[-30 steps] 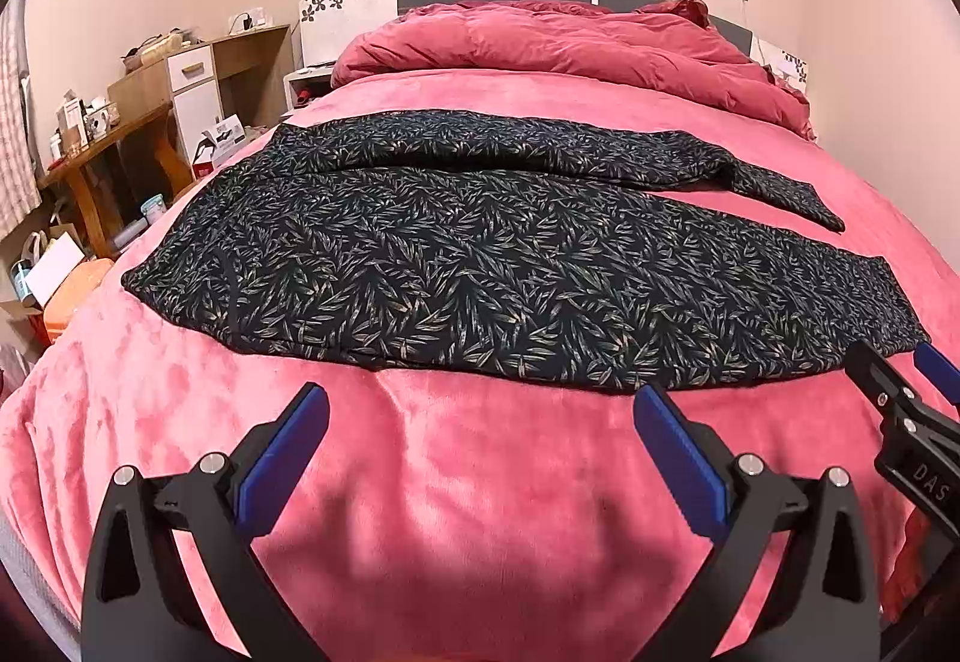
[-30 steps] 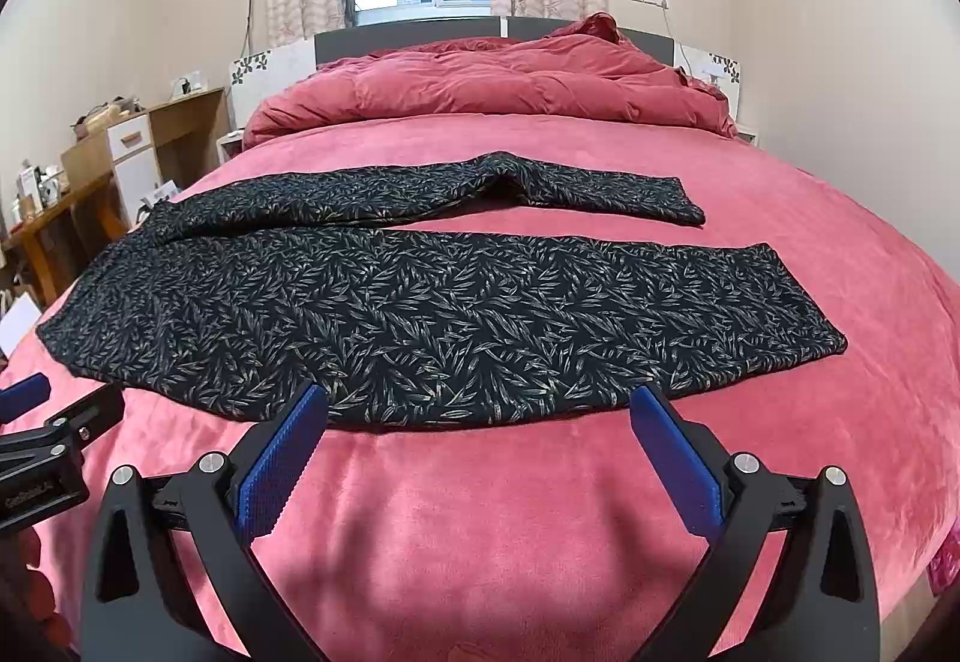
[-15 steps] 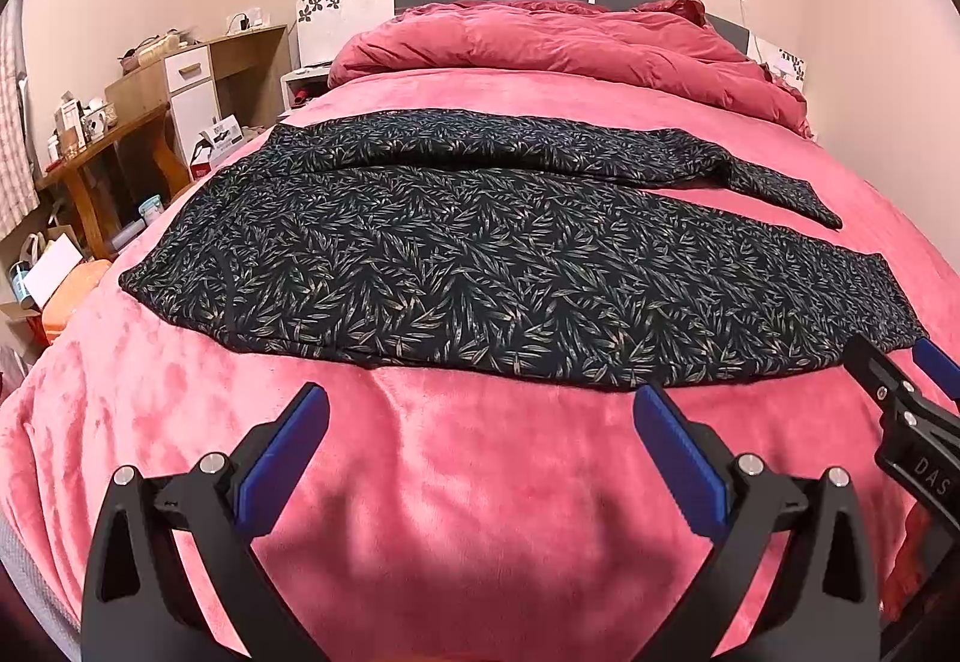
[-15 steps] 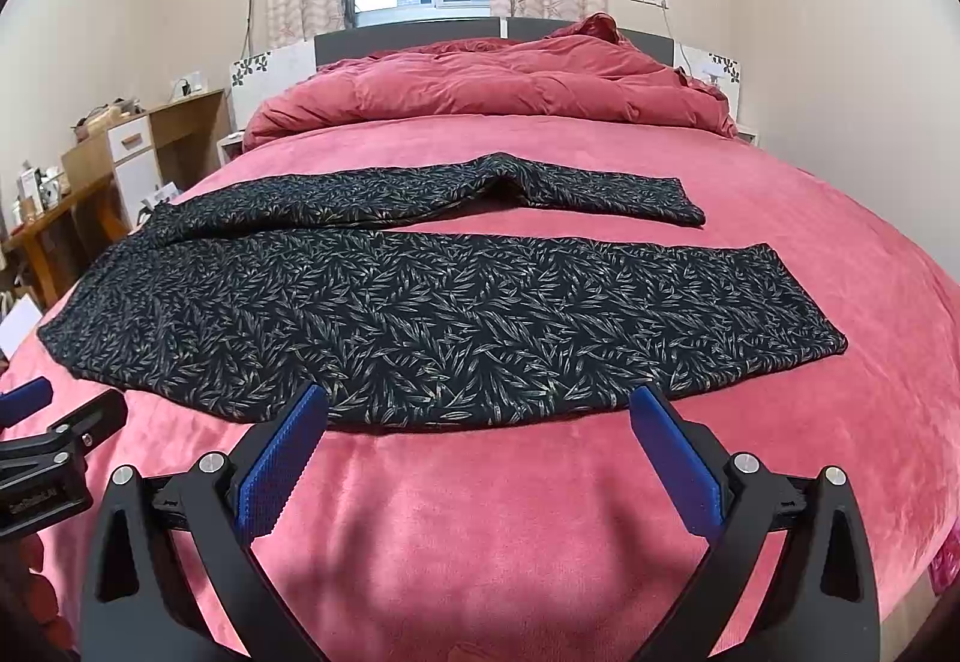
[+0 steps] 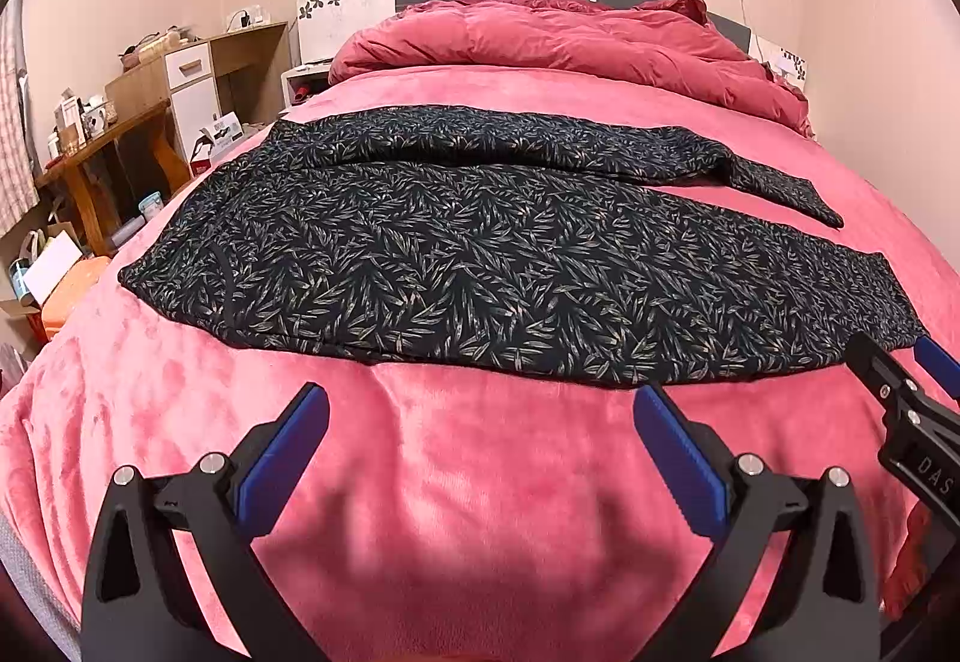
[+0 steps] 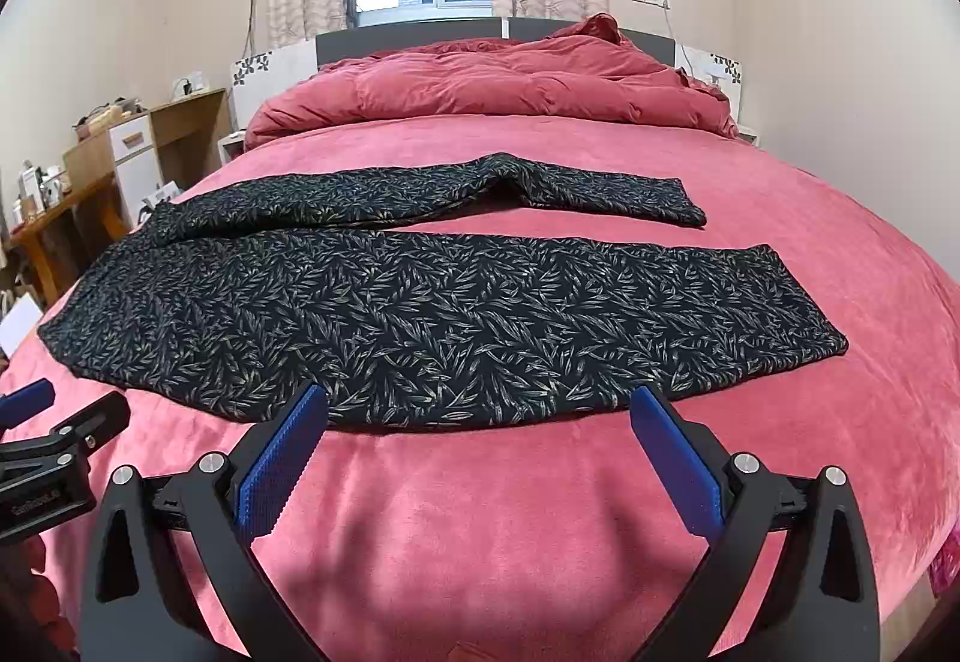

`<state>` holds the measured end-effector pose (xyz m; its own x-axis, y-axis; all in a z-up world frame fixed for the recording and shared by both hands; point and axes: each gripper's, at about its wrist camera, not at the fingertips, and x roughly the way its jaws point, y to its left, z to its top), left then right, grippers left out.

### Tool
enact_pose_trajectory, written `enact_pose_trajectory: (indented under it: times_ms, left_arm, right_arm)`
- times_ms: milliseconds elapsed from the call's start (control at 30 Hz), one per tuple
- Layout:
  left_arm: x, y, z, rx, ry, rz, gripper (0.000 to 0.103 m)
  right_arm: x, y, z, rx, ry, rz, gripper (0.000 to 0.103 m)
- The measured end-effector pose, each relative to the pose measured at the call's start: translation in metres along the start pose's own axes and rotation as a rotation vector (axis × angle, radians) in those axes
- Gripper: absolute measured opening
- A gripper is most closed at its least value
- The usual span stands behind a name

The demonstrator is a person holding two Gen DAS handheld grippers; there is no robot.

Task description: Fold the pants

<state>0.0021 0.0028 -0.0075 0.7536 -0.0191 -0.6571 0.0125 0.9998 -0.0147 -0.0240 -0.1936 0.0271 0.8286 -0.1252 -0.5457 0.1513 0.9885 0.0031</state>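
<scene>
Black pants with a pale leaf print (image 5: 480, 254) (image 6: 444, 314) lie spread flat across the pink bed, waist at the left, both legs running right. The far leg has a fold near its middle. My left gripper (image 5: 480, 410) hovers open over the blanket just short of the pants' near edge, nothing between its blue pads. My right gripper (image 6: 477, 410) is open too, its fingertips level with the near hem of the closer leg. Each gripper shows at the edge of the other's view: the right gripper (image 5: 906, 392) and the left gripper (image 6: 54, 422).
The pink blanket (image 5: 480, 482) covers the whole bed. A bunched red duvet (image 5: 570, 44) lies at the headboard. A wooden desk with drawers and clutter (image 5: 150, 98) stands left of the bed. Boxes and bags (image 5: 48, 272) sit on the floor beside it.
Both grippers have crept slightly forward toward the pants' near edge. Both stay open and the pants have not moved.
</scene>
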Motion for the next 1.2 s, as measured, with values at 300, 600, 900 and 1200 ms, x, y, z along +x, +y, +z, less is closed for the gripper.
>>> enact_pose_trajectory:
  times_ms: [300,600,900,1200]
  left_arm:
    - [0.001,0.002,0.001,-0.003,-0.003,0.01,0.101]
    - [0.012,0.017,0.007,-0.023,0.044,-0.014,0.101]
    - [0.026,0.059,0.015,-0.098,0.069,-0.047,0.101]
    - [0.056,0.163,0.014,-0.438,0.105,-0.063,0.101]
  right_arm:
    - [-0.001,-0.002,0.002,0.012,-0.004,-0.006,0.1]
    - [0.008,-0.04,0.009,0.157,-0.01,0.023,0.1]
    - [0.031,-0.102,0.006,0.42,0.095,0.064,0.1]
    - [0.064,-0.181,-0.013,0.807,0.171,0.118,0.092]
